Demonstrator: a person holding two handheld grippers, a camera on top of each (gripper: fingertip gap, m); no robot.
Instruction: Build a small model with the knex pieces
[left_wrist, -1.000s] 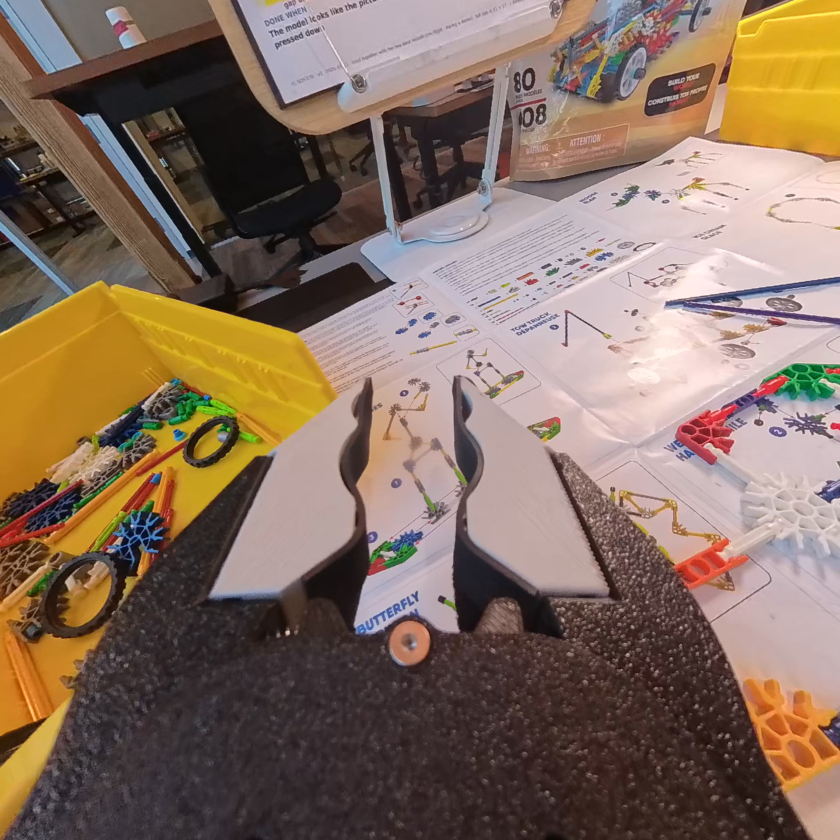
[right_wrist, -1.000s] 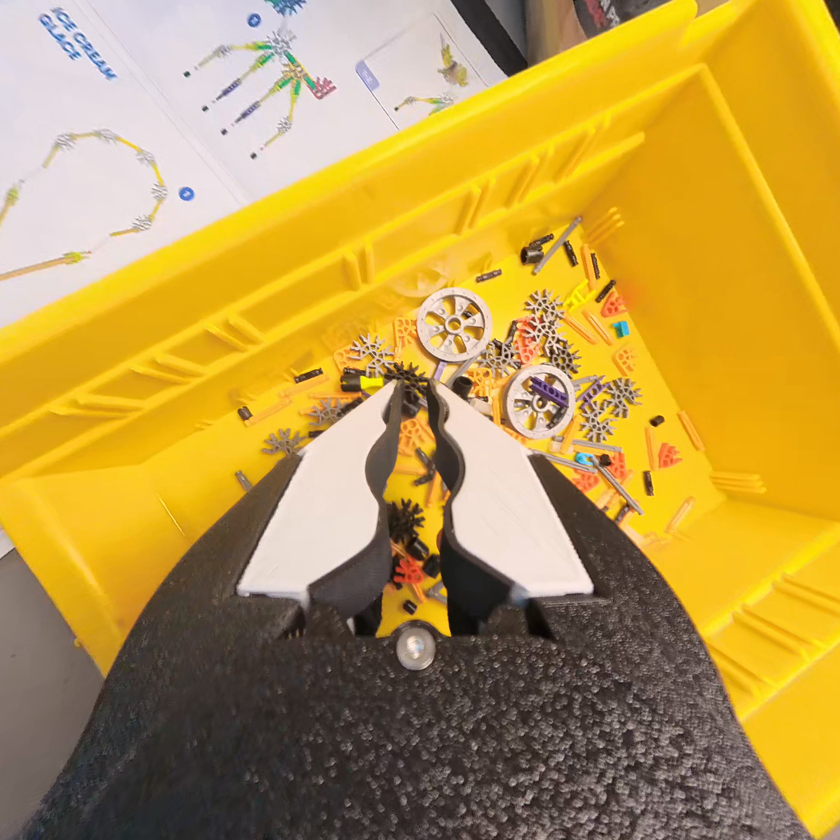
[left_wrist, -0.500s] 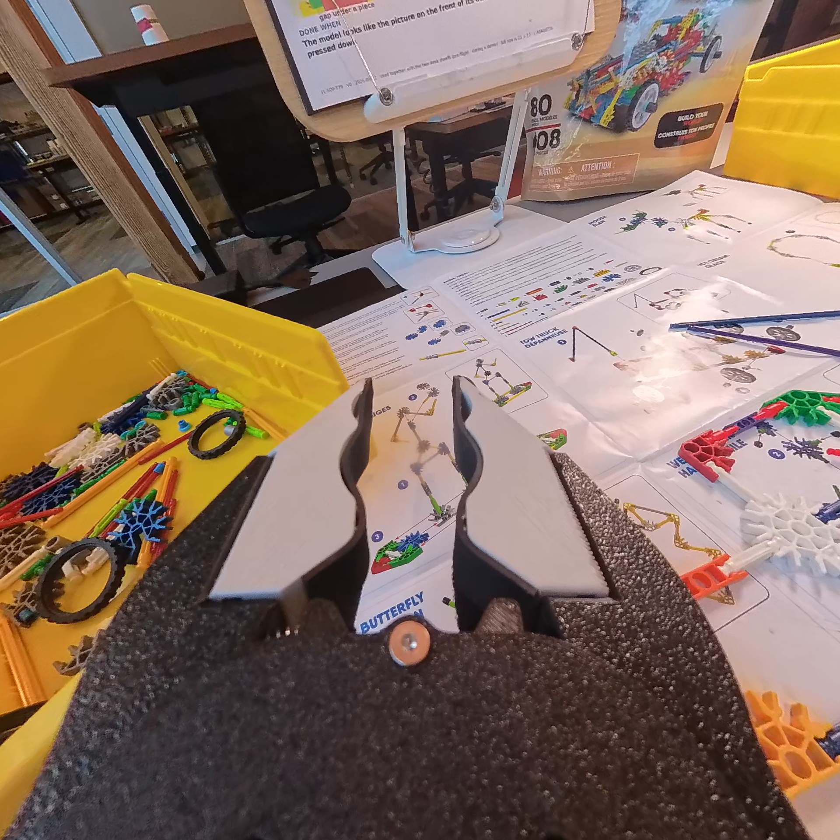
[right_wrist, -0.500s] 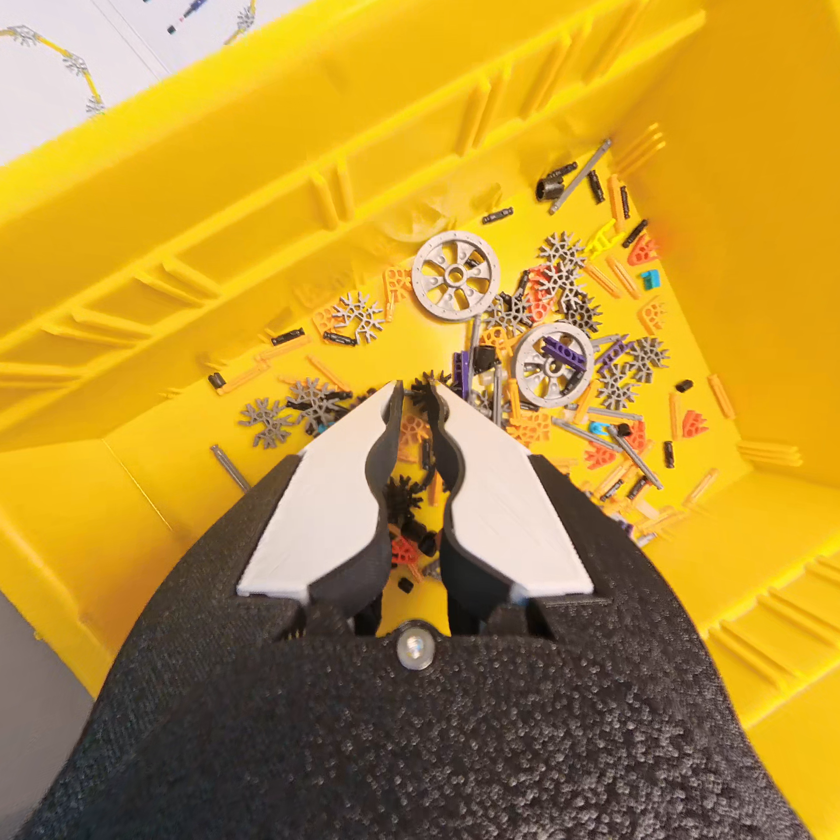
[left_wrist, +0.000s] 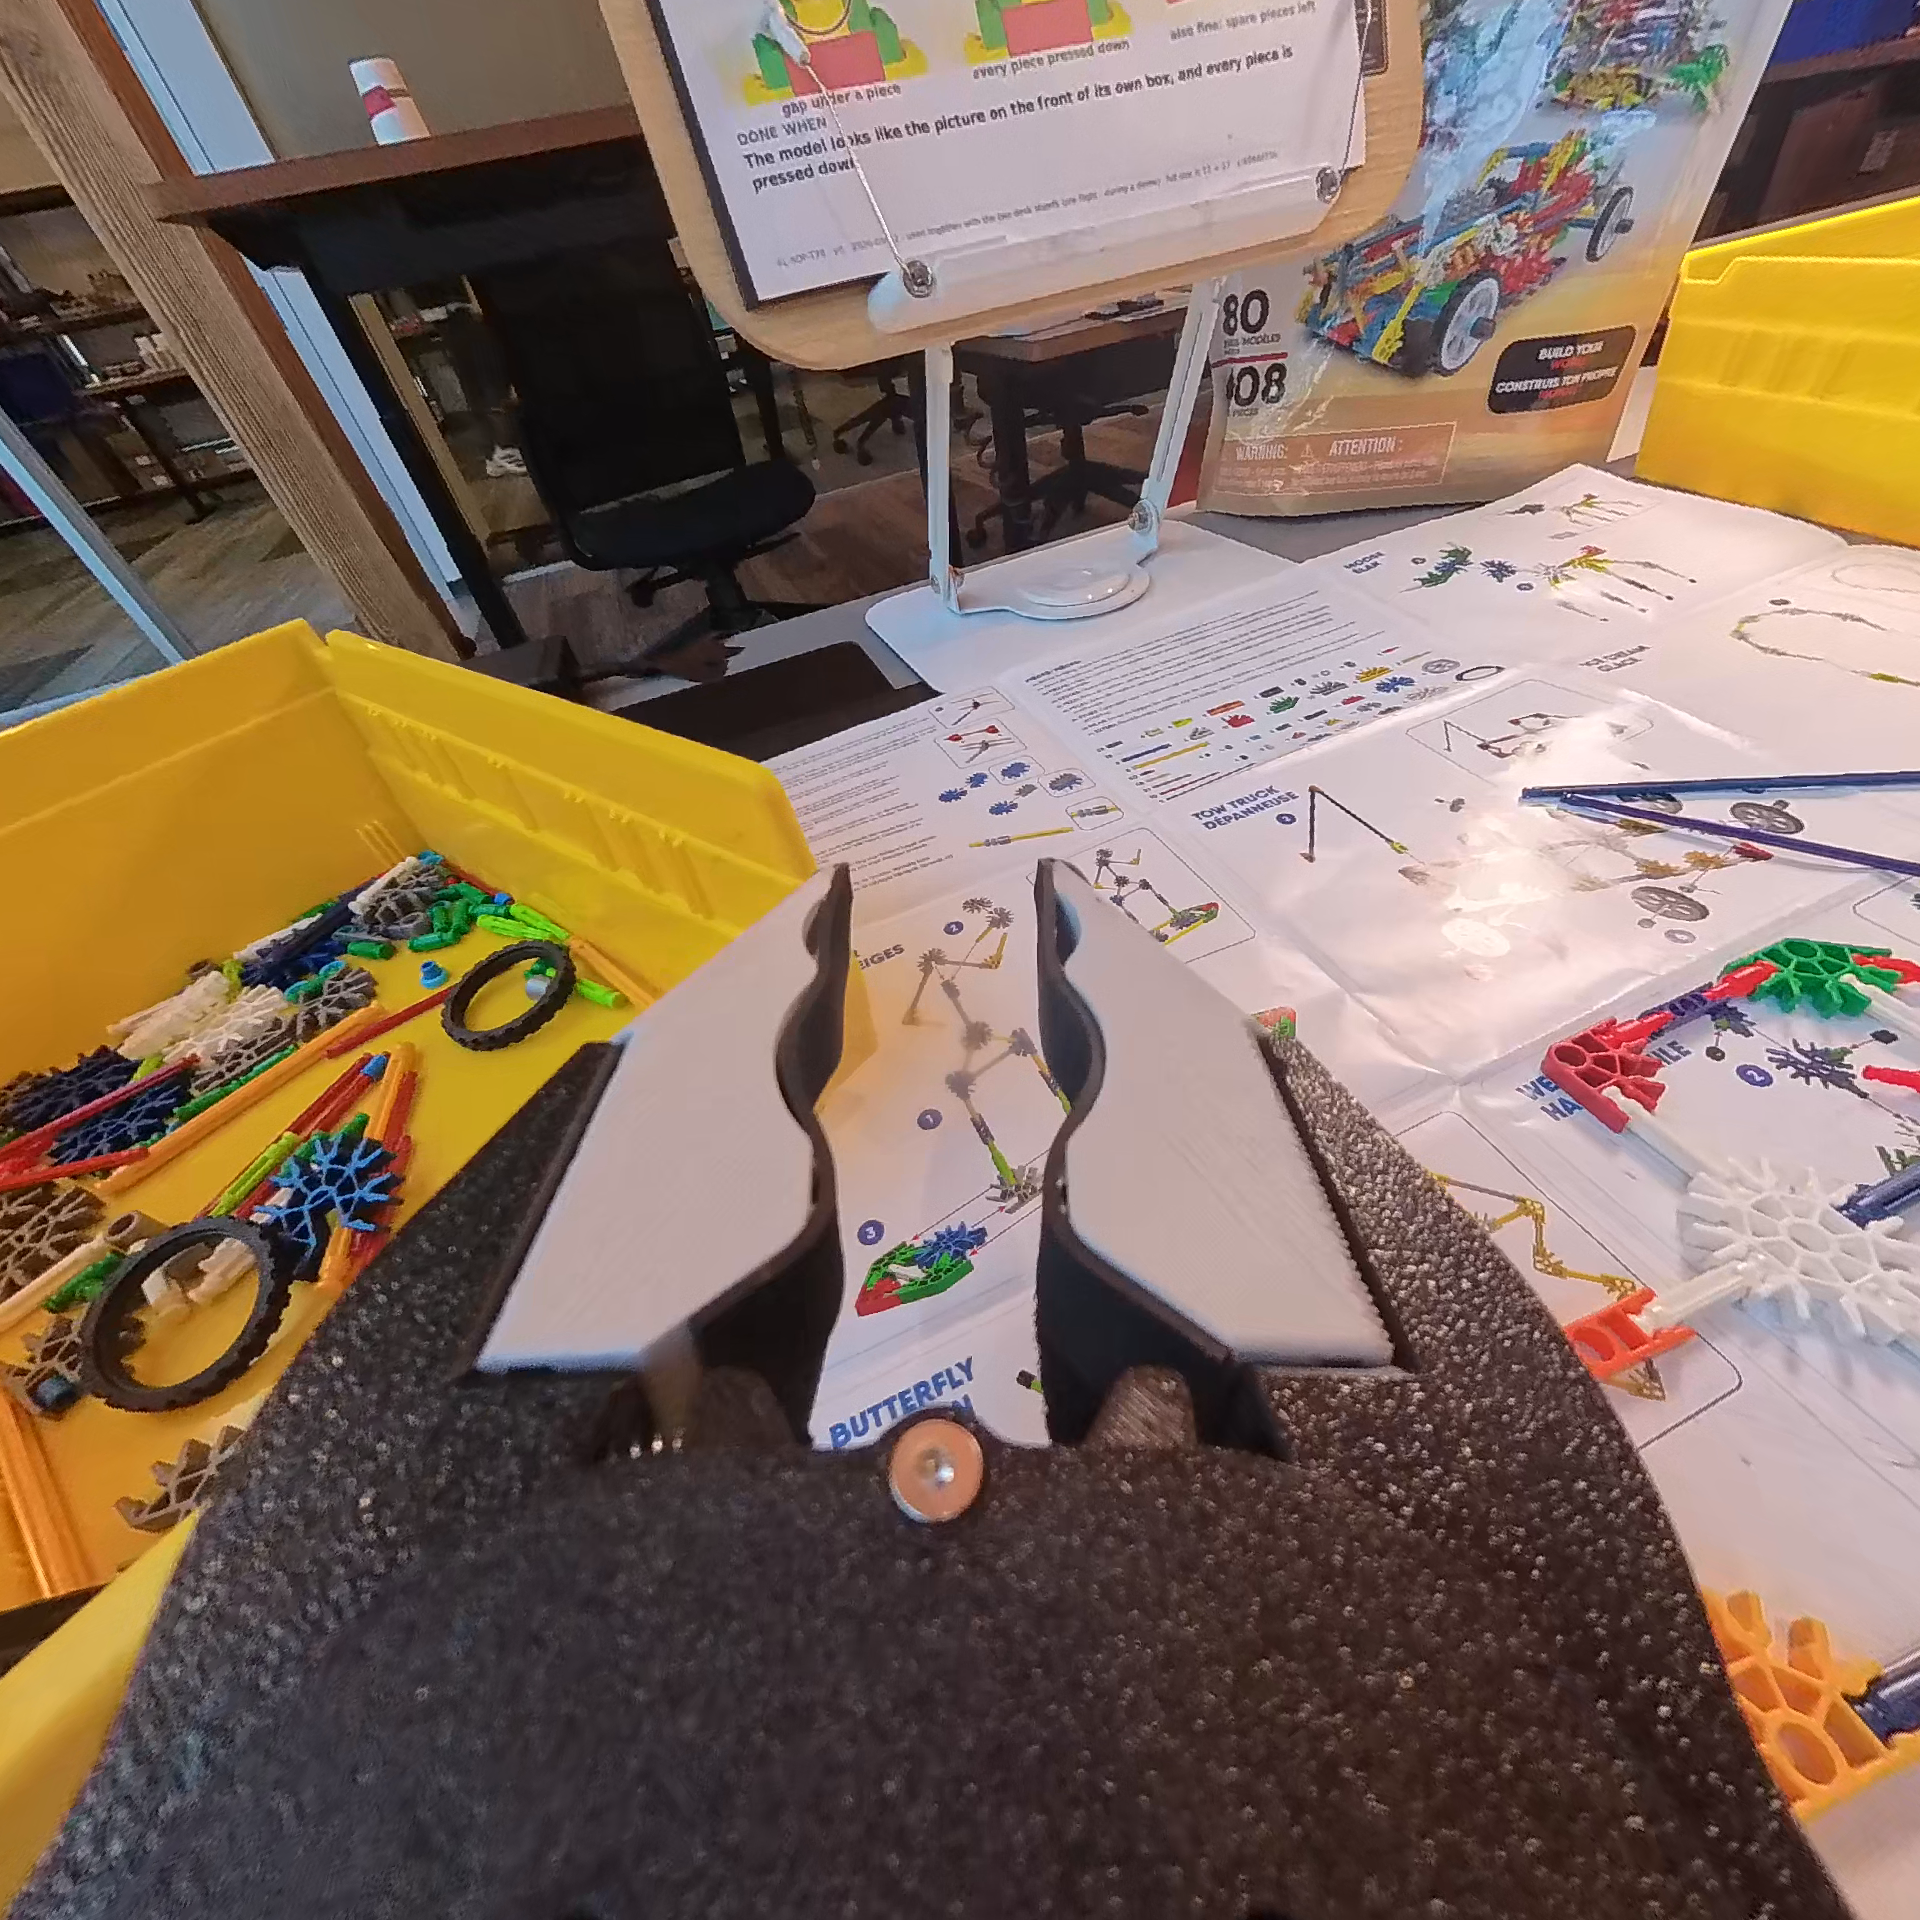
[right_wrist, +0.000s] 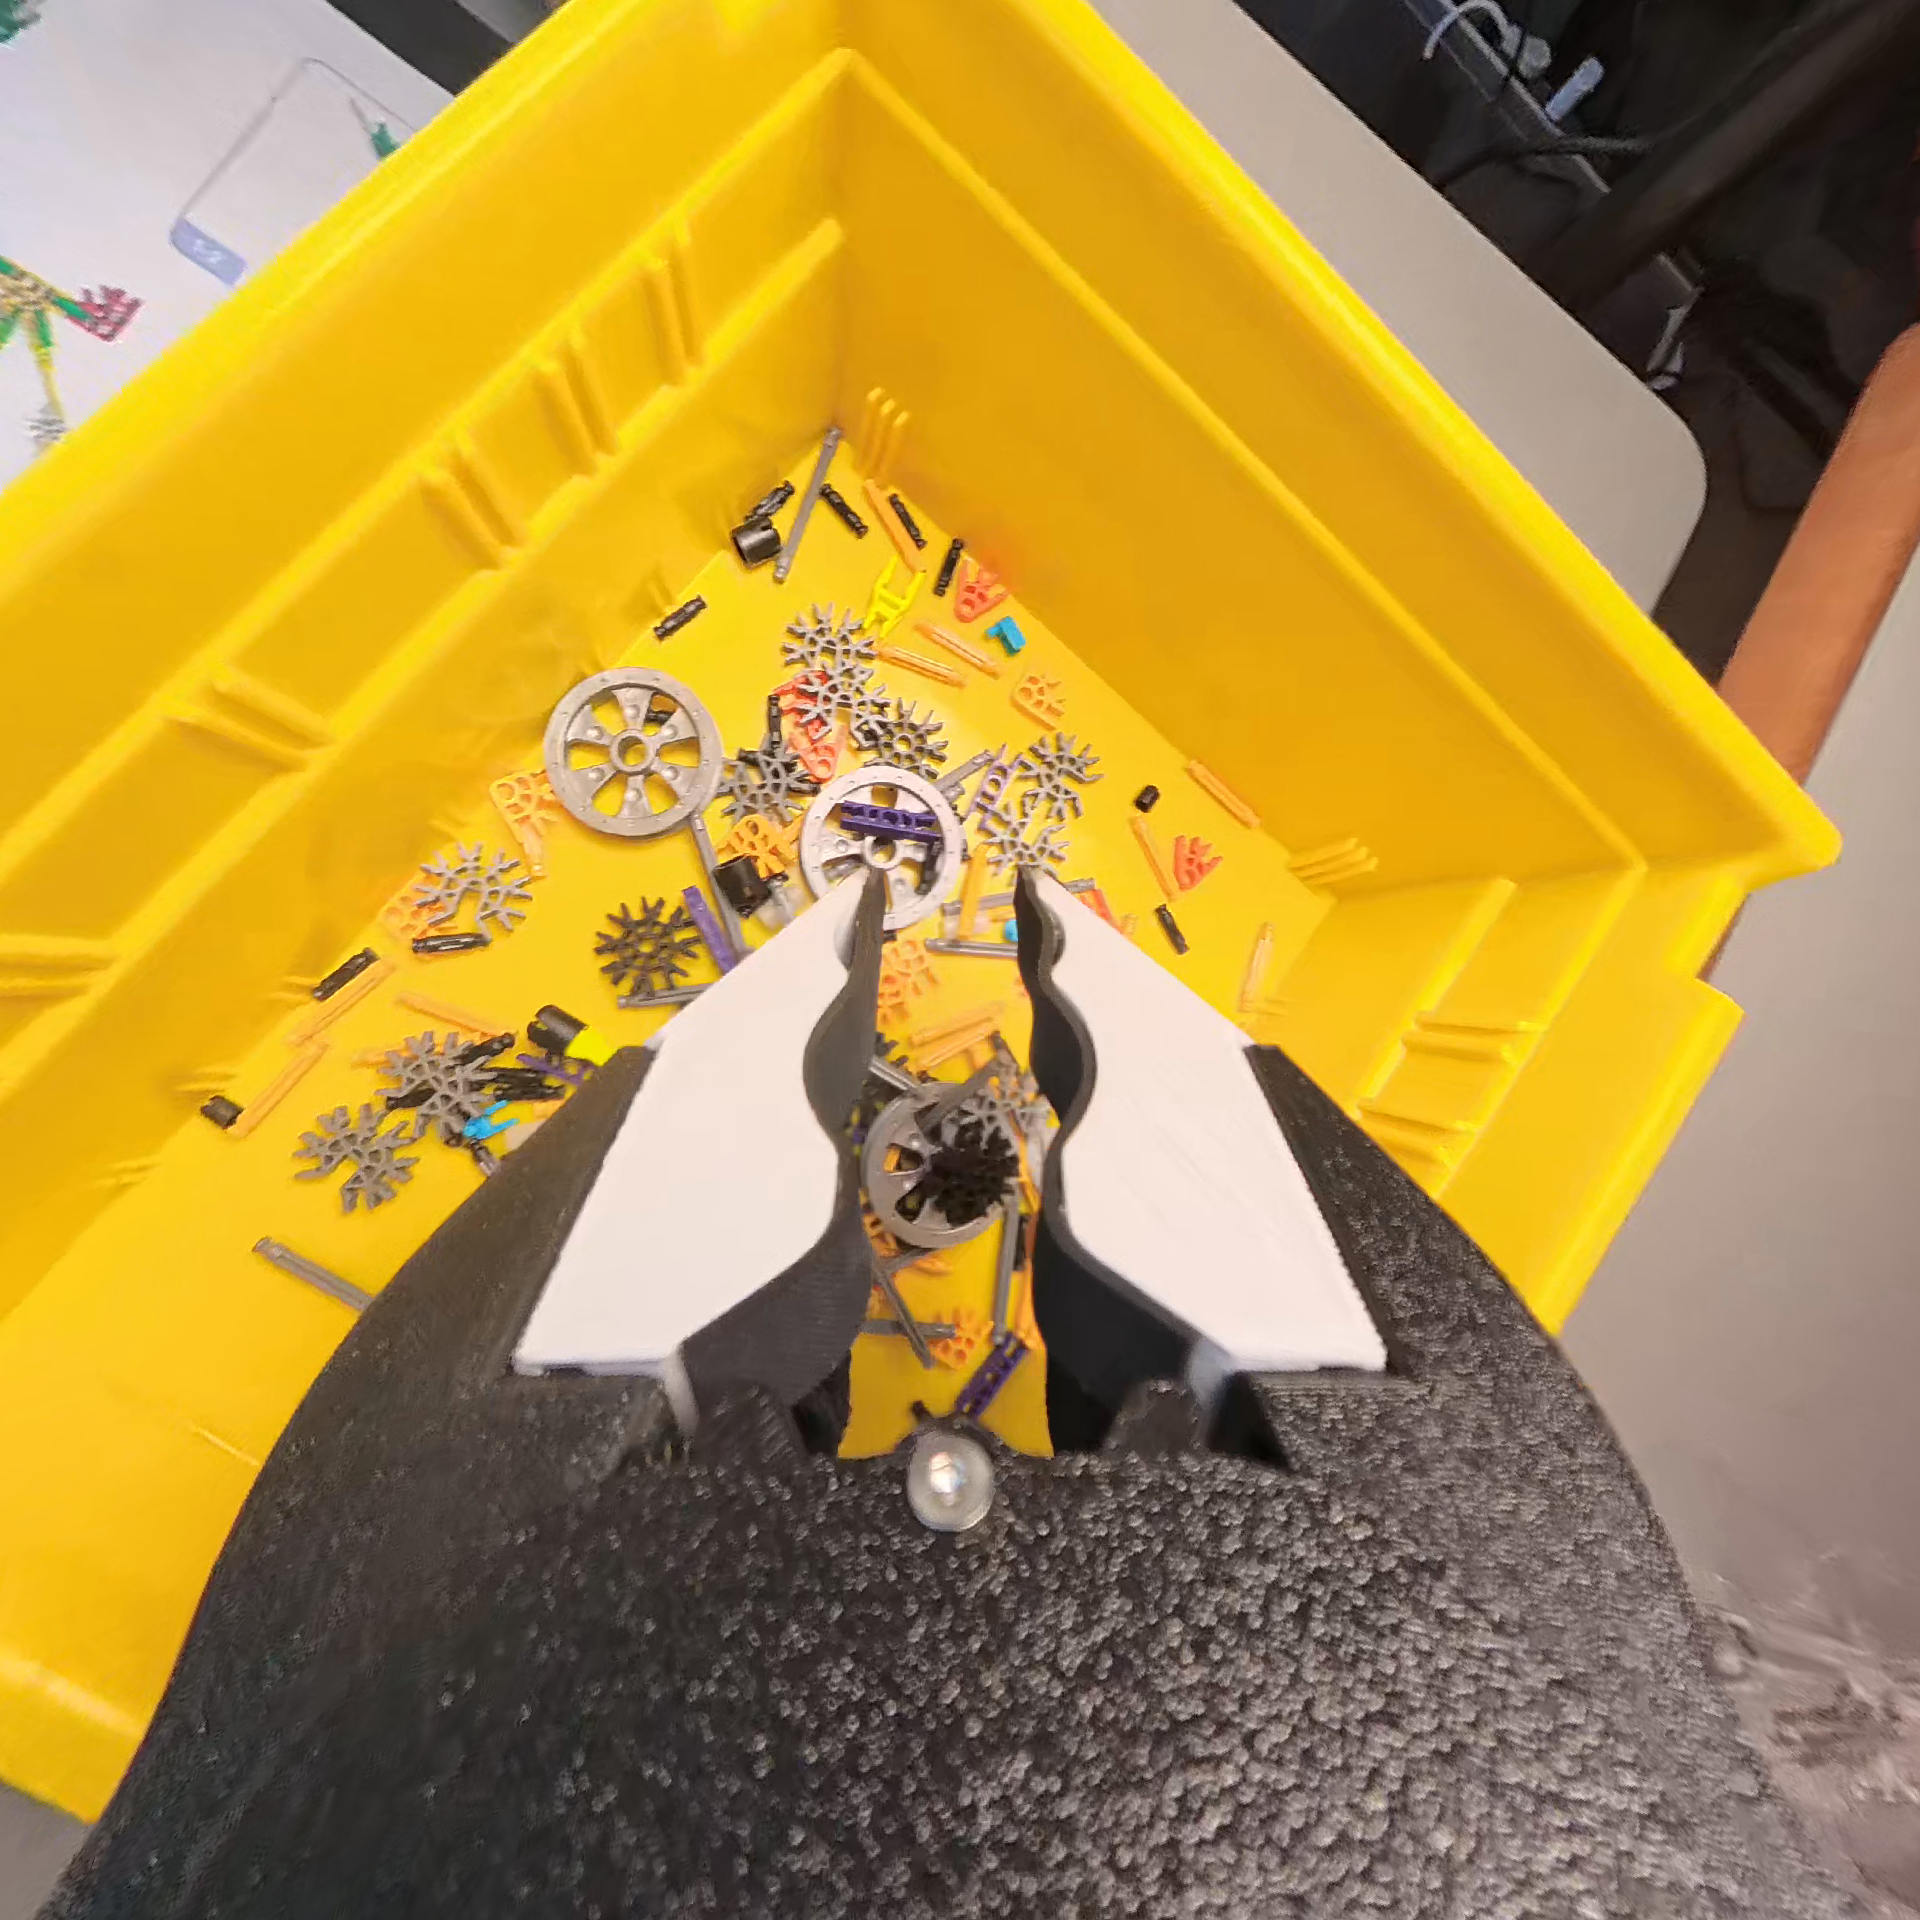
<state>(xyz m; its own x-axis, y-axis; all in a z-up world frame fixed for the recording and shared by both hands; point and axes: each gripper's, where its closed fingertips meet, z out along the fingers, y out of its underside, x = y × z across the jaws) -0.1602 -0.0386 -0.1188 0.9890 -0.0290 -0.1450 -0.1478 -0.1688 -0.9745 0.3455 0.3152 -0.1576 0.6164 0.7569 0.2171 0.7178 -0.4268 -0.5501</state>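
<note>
My right gripper is open and empty, held over a yellow bin of small construction-toy pieces. Its left fingertip is at a grey spoked wheel that carries a purple piece. A second grey wheel lies farther left, and a third grey wheel with a black connector shows between the fingers. My left gripper is open and empty above a white instruction sheet. A partly built model with a white snowflake connector and a red connector lies to its right.
A second yellow bin at the left holds rods, connectors and black tyre rings. A board on a white stand, a toy box and another yellow bin stand behind. Blue rods and an orange connector lie on the sheet. My right fingertips sit around 60 cm from my left ones.
My right gripper has opened wider and moved deeper and to the right in the bin, toward the wheel with the purple piece. My left gripper stayed open and tilted up a little.
</note>
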